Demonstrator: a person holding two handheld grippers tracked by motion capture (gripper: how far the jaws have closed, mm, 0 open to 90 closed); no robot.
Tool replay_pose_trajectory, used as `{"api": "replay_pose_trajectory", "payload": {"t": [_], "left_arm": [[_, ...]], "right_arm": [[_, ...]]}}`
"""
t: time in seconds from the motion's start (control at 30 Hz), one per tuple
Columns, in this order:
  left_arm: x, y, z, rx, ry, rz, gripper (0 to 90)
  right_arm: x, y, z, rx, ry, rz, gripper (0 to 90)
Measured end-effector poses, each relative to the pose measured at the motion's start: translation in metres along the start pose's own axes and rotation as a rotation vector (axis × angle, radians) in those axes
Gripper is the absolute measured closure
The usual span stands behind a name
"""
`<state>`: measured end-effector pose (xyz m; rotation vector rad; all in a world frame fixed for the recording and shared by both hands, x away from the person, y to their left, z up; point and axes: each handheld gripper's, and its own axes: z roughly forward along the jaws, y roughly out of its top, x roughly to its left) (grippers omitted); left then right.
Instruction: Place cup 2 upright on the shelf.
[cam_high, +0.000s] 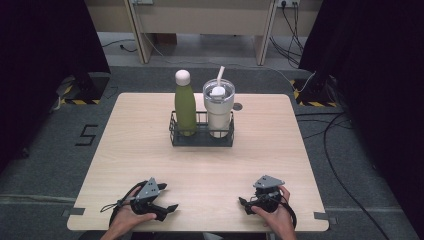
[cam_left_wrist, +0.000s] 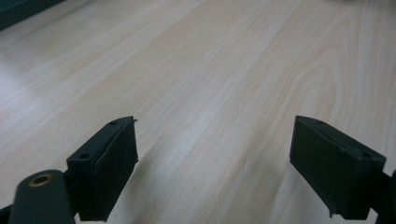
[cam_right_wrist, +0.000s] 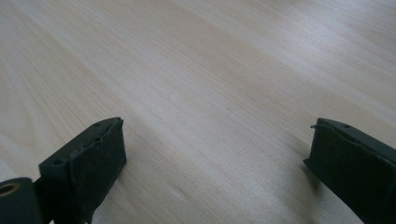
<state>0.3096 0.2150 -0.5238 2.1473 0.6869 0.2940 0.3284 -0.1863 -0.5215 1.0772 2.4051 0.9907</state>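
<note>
Both grippers sit low at the near edge of the wooden table (cam_high: 150, 145), one in each of the person's hands. Left gripper (cam_high: 170, 207) rests near the front left, jaws pointing roughly toward the table's middle; in the left gripper view its jaws stand wide apart with bare wood grain between them, grasping nothing. Right gripper (cam_high: 243, 202) rests near the front right; in the right gripper view its jaws are likewise spread wide over bare tabletop, nothing held.

Far side of the table, centre: a black wire basket (cam_high: 201, 137) holding two drink containers side by side, both upright. Green bottle (cam_high: 185, 107) with a pale cap stands in the basket's left half; a white tumbler (cam_high: 219, 112) with clear lid and straw stands in the right half, just beside the bottle. Basket and contents lie well apart from both grippers, with open wood between
</note>
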Motion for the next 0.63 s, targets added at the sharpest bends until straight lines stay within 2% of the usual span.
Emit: {"api": "replay_pose_trajectory", "payload": {"t": [0.1,0.63], "left_arm": [[-0.0022,-0.0016,0.0008,0.051,-0.005,0.029,14.1],[-0.0024,-0.003,-0.0008,0.05,-0.004,0.023,13.6]], "right_arm": [[0.0,0.0,0.0,0.0,0.0,0.0,4.4],[0.0014,0.0004,0.0006,0.0,-0.003,0.002,4.0]]}}
